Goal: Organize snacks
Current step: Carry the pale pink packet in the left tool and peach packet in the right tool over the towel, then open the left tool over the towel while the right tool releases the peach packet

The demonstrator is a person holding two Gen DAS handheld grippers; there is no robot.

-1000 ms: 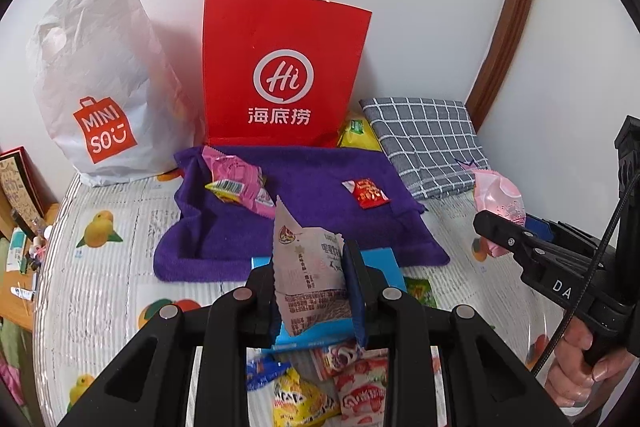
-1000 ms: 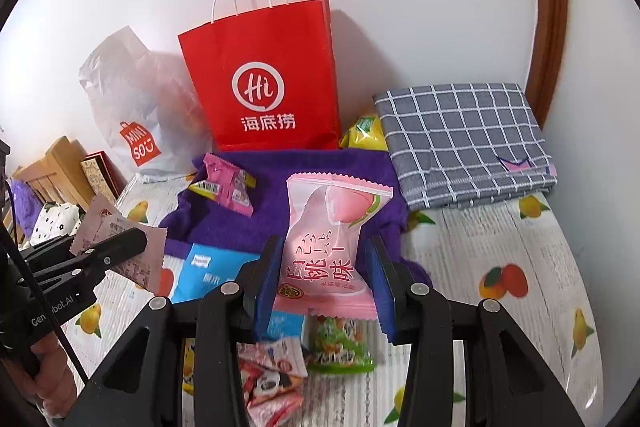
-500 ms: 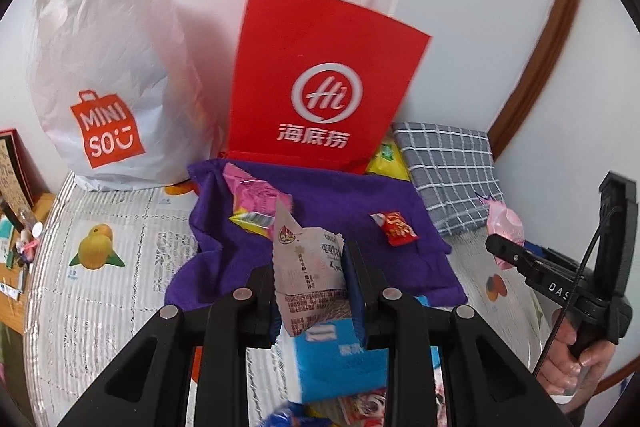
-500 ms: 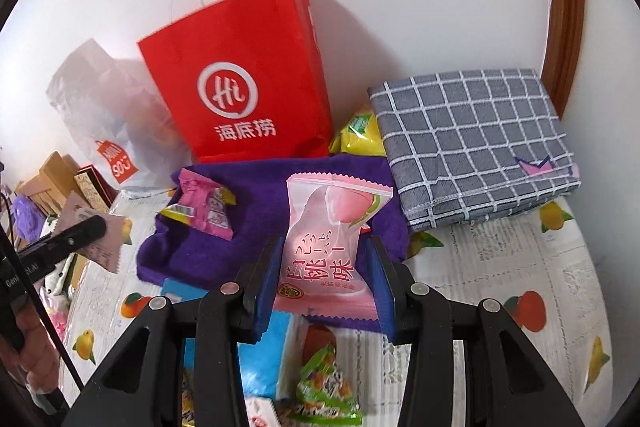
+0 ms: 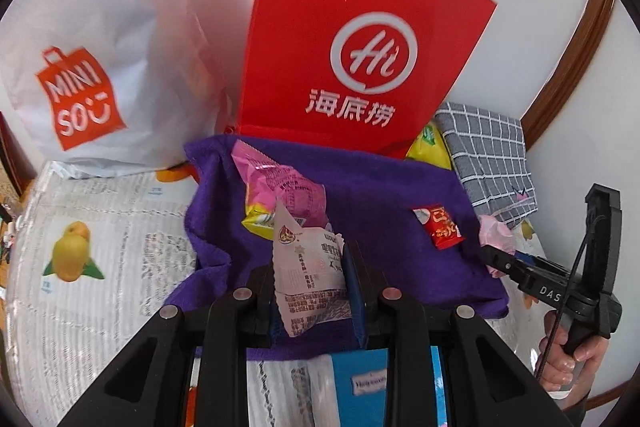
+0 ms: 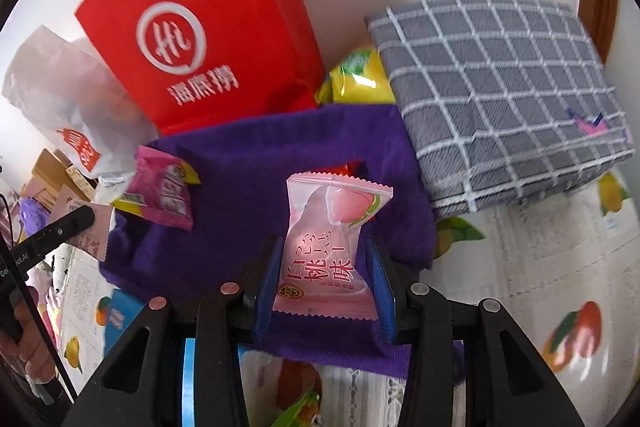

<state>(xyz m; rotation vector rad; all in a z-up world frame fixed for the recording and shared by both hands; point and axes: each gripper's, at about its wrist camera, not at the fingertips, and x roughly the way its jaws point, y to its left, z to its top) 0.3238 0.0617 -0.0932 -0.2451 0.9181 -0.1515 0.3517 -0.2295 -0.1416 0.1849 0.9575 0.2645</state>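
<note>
My left gripper [image 5: 314,291] is shut on a pale beige snack packet [image 5: 308,275], held upright over the near edge of the purple towel [image 5: 372,195]. My right gripper [image 6: 324,283] is shut on a pink peach-flavour packet [image 6: 328,247], also above that purple towel [image 6: 256,163]. On the towel lie a magenta and yellow packet [image 5: 280,195] at the left and a small red packet [image 5: 438,227] at the right. The right gripper [image 5: 516,267] shows at the right edge of the left wrist view, a hand on its handle. The left gripper [image 6: 60,231] appears at the left of the right wrist view.
A red paper bag [image 5: 360,39] and a white plastic bag [image 5: 92,67] stand against the wall behind the towel. A yellow packet [image 6: 356,79] sits between the red bag and a grey checked cushion [image 6: 500,87]. A blue packet [image 5: 380,387] lies below the left gripper on the fruit-print bed cover [image 5: 100,247].
Both grippers have moved forward and down toward the purple towel, each keeping its packet. The bags and towel loom larger; the loose snacks near the front have dropped out of view.
</note>
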